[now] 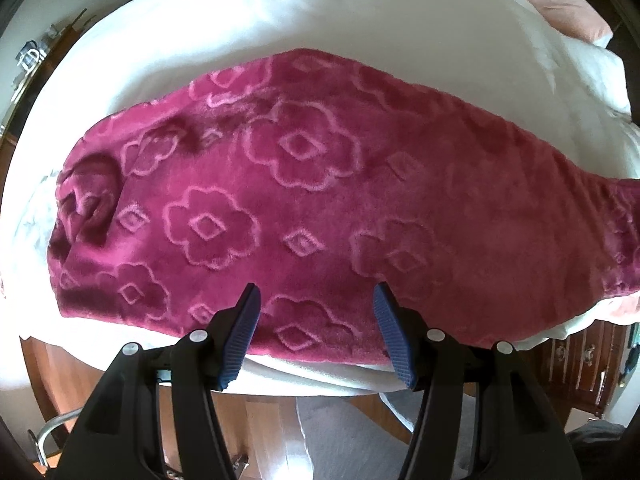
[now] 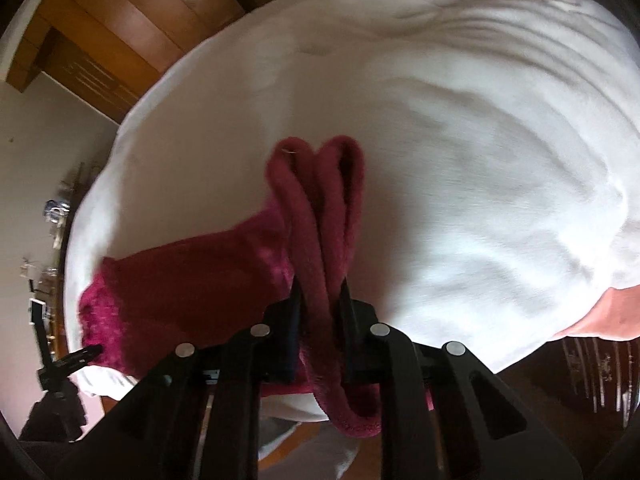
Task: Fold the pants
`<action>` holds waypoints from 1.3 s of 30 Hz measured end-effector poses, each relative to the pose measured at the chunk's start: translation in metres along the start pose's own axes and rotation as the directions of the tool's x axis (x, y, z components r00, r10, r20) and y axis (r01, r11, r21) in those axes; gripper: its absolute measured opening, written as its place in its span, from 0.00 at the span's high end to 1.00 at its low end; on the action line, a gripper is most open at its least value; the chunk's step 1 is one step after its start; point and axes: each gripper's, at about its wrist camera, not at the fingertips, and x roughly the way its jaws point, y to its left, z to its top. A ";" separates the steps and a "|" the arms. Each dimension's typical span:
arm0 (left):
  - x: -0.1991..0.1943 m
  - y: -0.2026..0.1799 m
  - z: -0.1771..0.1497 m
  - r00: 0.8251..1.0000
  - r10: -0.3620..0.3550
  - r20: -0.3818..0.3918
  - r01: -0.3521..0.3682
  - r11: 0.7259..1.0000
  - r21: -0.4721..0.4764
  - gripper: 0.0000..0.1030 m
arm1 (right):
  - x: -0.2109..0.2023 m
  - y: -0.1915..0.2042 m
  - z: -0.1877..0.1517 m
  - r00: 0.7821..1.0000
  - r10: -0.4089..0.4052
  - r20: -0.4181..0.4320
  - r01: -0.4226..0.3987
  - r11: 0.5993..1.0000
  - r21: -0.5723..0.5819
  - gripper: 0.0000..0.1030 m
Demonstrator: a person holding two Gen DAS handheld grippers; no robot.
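Observation:
Magenta fleece pants (image 1: 320, 200) with embossed flower outlines lie flat across the white bed (image 1: 320, 20), lengthwise from left to right. My left gripper (image 1: 317, 292) hovers over their near edge, its blue pads (image 1: 244, 340) apart with nothing between them. In the right wrist view my right gripper (image 2: 320, 286) is shut on a bunched, doubled edge of the pants (image 2: 192, 280). Two rolled folds stick up beyond its fingers. The rest of the fabric trails off to the left over the sheet (image 2: 480, 160).
A pink pillow (image 1: 560, 4) lies at the bed's far right corner. Wooden cabinets (image 2: 100, 20) stand beyond the bed and a carved wooden dresser (image 1: 592, 368) at the right. Wood floor (image 1: 260, 412) shows below the bed's near edge. A black stand-like object (image 2: 60, 364) is at the left.

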 end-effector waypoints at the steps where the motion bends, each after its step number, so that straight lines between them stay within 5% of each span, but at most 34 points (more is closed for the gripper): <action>1: 0.000 0.003 0.001 1.000 -0.005 0.005 0.005 1.000 -0.002 0.43 | -0.004 0.008 -0.001 1.000 0.024 0.003 -0.024 1.000 -0.005 0.85; 19: -0.014 0.067 0.010 0.996 -0.073 0.043 0.075 0.996 -0.039 0.43 | 0.005 0.163 -0.003 0.956 0.292 -0.041 -0.294 0.954 -0.063 0.85; 33: -0.018 0.137 0.001 0.996 -0.080 0.029 0.082 0.992 -0.096 0.43 | 0.089 0.307 -0.033 0.922 0.314 -0.228 -0.350 0.927 -0.136 0.85; 39: -0.018 0.169 -0.001 0.997 -0.070 0.020 0.072 0.991 -0.116 0.43 | 0.139 0.348 -0.052 0.913 0.265 -0.310 -0.325 0.931 -0.164 0.85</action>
